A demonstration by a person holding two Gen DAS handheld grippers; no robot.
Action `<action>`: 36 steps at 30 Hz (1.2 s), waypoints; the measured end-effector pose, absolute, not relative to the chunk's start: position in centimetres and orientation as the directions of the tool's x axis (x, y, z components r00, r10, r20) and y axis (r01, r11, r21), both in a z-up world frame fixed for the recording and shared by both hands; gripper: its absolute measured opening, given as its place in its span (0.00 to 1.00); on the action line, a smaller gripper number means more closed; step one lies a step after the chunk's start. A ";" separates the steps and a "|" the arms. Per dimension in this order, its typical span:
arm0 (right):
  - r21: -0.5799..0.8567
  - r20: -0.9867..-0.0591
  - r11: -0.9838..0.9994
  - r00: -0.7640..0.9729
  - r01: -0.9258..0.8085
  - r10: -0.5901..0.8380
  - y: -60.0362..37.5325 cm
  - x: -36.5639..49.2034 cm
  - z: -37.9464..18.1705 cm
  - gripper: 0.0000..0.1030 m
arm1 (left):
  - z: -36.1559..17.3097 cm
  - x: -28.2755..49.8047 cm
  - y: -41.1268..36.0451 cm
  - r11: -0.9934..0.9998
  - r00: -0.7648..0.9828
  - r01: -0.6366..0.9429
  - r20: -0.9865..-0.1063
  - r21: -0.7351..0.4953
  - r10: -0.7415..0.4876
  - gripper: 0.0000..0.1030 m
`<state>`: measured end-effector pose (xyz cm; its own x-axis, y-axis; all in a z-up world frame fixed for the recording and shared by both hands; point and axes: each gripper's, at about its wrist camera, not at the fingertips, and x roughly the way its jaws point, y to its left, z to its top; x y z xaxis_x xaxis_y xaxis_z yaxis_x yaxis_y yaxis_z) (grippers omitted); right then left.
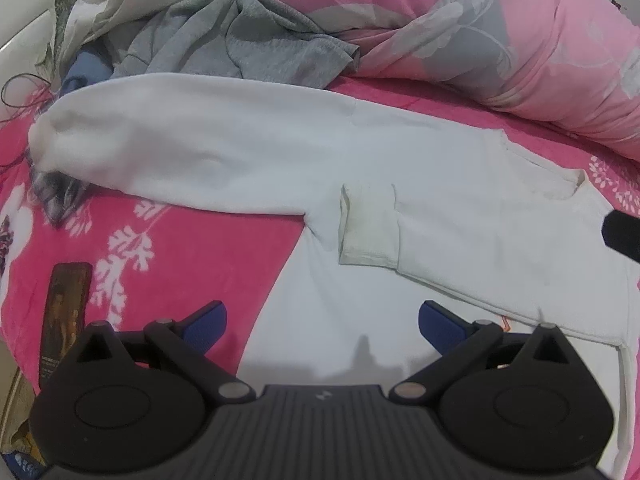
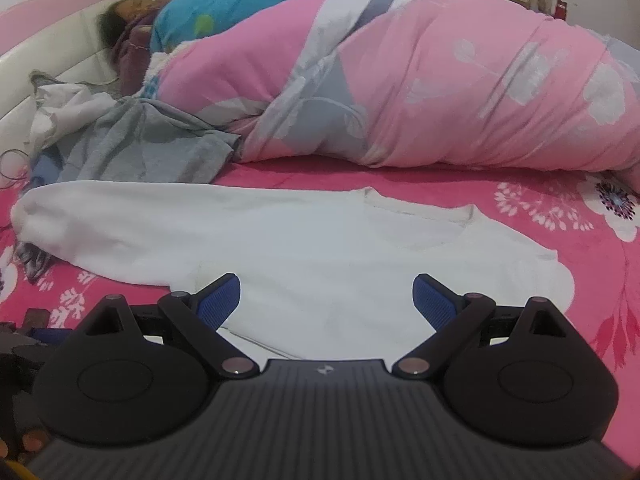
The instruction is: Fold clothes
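The bed, covered in a bright pink floral sheet, carries every item. A pink and grey quilt is heaped along its far side. The white long-sleeved shirt lies flat at mid-bed, one sleeve stretched out to the left, the other folded in across the chest so its cuff rests on the body. A crumpled grey garment lies just beyond the outstretched sleeve.

Left claw: blue pads spread wide, gripping nothing, poised over the shirt's lower body (contact with the cloth cannot be determined). Right claw: equally wide, empty, over the shirt below the collar.

A dark rectangular phone-like item lies on the sheet at left. No legible writing or brand found.
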<state>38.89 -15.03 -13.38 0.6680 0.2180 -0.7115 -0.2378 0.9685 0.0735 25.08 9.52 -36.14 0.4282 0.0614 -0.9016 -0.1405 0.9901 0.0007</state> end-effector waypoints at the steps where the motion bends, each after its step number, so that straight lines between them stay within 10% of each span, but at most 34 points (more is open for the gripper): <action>1: 0.073 -0.714 0.969 0.666 -0.235 0.215 -15.0 38.9 -13.4 0.91 | -36.3 25.2 9.6 0.990 0.423 -0.141 -0.905 -0.004 0.056 0.99; 36: 0.011 -0.747 0.992 0.658 -0.128 0.093 -5.4 40.5 -13.6 0.91 | -40.3 29.3 18.6 0.997 0.313 -0.071 -0.950 -0.035 -0.011 0.99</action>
